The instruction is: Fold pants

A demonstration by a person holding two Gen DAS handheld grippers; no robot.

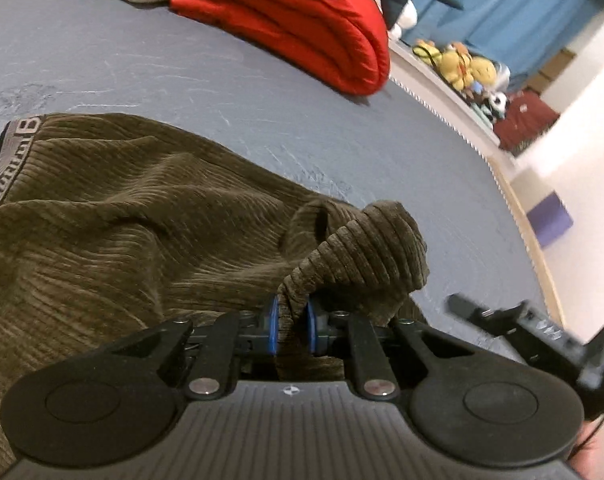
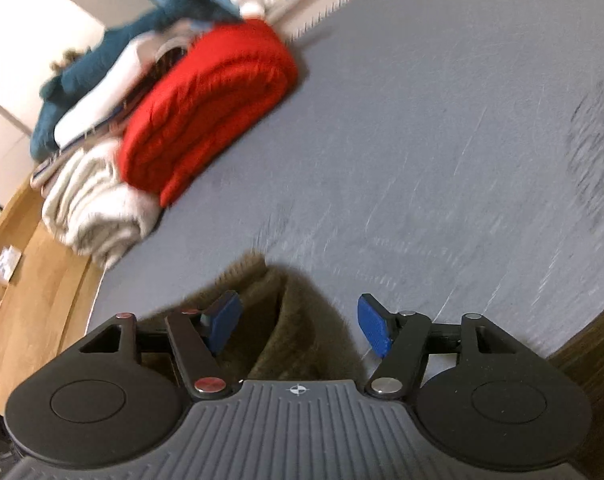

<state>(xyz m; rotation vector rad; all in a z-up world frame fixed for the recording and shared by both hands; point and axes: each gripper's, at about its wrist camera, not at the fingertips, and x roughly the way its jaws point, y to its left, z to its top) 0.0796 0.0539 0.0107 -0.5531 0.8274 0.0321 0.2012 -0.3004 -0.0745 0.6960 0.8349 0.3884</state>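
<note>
Your left tool (image 1: 292,330) is clamped on a bunched fold of the brown corduroy pants (image 1: 114,220), which lie rumpled on the grey surface (image 1: 182,64), well short of the red blanket (image 1: 302,20) at its far edge. Your right tool (image 2: 298,326) stands apart, pads either side of a cloth ridge without pressing it. Close the right tool on that edge before lifting, then pull both corners level so the fabric spreads flat instead of twisting.
</note>
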